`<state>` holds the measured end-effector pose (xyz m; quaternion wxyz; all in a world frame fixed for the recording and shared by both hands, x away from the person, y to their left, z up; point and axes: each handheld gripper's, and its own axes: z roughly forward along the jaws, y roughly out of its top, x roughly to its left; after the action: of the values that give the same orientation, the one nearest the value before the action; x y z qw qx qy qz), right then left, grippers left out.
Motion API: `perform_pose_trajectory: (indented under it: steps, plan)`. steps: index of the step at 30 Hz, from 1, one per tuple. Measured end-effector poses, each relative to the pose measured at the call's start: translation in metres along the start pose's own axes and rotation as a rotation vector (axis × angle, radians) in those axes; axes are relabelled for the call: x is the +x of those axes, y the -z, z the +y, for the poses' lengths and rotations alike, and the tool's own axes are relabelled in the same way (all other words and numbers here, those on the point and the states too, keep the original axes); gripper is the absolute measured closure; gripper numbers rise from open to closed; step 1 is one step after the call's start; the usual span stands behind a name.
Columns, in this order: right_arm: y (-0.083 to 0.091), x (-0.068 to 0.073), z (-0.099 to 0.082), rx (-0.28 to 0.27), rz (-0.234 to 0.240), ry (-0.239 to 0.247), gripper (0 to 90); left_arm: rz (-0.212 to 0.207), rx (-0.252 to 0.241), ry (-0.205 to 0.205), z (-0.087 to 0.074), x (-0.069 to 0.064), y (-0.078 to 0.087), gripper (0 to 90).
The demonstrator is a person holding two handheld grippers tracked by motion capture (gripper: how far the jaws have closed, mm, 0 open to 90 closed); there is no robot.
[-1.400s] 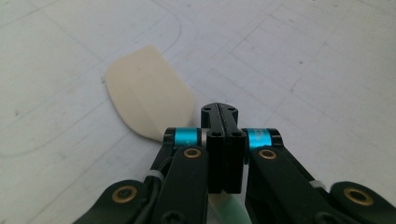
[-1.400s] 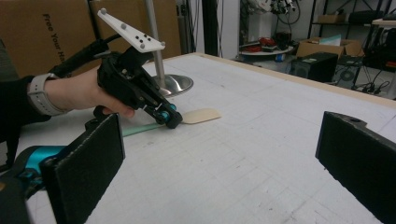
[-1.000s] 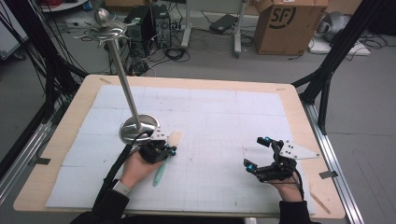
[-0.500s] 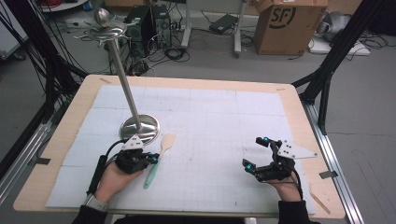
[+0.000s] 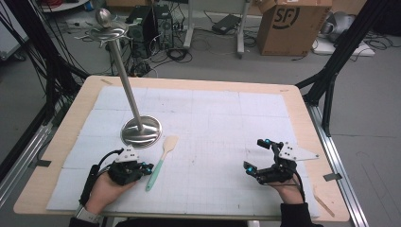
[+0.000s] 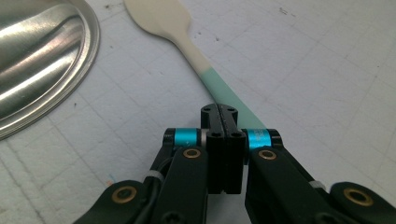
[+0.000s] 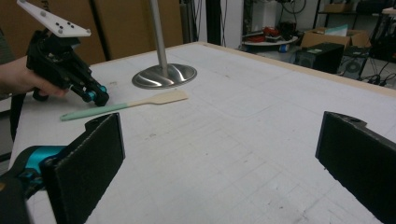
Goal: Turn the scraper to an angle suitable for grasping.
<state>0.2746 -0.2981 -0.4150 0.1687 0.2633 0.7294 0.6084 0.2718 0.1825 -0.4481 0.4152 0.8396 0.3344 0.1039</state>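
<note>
A spatula (image 5: pixel 161 158) with a cream blade and a mint-green handle lies flat on the white mat (image 5: pixel 217 123), just right of the metal stand's round base (image 5: pixel 141 131). My left gripper (image 5: pixel 147 166) is at the near left with its jaws shut together and nothing between them. Its tips hover over the green handle (image 6: pixel 224 91), which runs past beneath them. In the right gripper view the left gripper (image 7: pixel 100 99) points down at the spatula (image 7: pixel 126 106). My right gripper (image 5: pixel 254 154) rests at the near right, open and empty, its pads (image 7: pixel 93 158) wide apart.
The stand's tall pole rises to a hooked top (image 5: pixel 108 28) at the back left. The wooden table rim (image 5: pixel 312 142) frames the mat. Black frame posts (image 5: pixel 331 75) flank the table. A cardboard box (image 5: pixel 293 23) and cables lie on the floor beyond.
My left hand has drawn back toward the near left, uncovering the spatula's handle. The spatula stays lying on the mat. The right hand has not moved.
</note>
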Motion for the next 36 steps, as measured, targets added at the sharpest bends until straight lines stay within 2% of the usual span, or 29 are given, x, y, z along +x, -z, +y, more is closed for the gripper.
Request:
perform_pose_trajectory:
  steps: [8, 12, 22, 25, 26, 30, 32, 34, 36]
  plan:
    - [0.000, 0.000, 0.000, 0.003, -0.001, 0.005, 0.3, -0.048, 0.013, -0.034, 0.010, -0.022, -0.014, 90.0]
    - [0.000, -0.001, 0.000, 0.000, -0.003, 0.003, 0.4, -0.082, 0.013, -0.063, 0.018, -0.035, -0.026, 90.0]
    - [0.002, -0.002, 0.000, 0.003, -0.002, -0.001, 0.4, -0.132, -0.005, -0.113, 0.038, -0.061, -0.060, 90.0]
    - [0.000, -0.001, 0.000, 0.004, 0.001, 0.006, 0.4, -0.143, -0.011, -0.107, 0.041, -0.060, -0.062, 89.9]
    - [0.000, -0.001, 0.000, 0.005, 0.001, 0.006, 0.3, -0.123, -0.013, -0.119, 0.041, -0.059, -0.061, 89.9]
    - [0.001, -0.001, 0.000, 0.002, 0.000, 0.004, 0.3, -0.116, -0.048, -0.076, 0.047, -0.047, -0.057, 89.9]
    - [0.000, -0.001, -0.001, 0.006, 0.001, 0.005, 0.4, -0.122, -0.025, -0.077, 0.052, -0.040, -0.059, 89.9]
    - [0.000, -0.001, -0.001, 0.012, 0.004, 0.004, 0.4, -0.098, 0.002, -0.081, 0.056, -0.034, -0.062, 89.9]
    - [-0.001, -0.001, -0.001, 0.013, 0.005, 0.005, 0.4, -0.107, -0.026, -0.045, 0.063, -0.025, -0.063, 89.9]
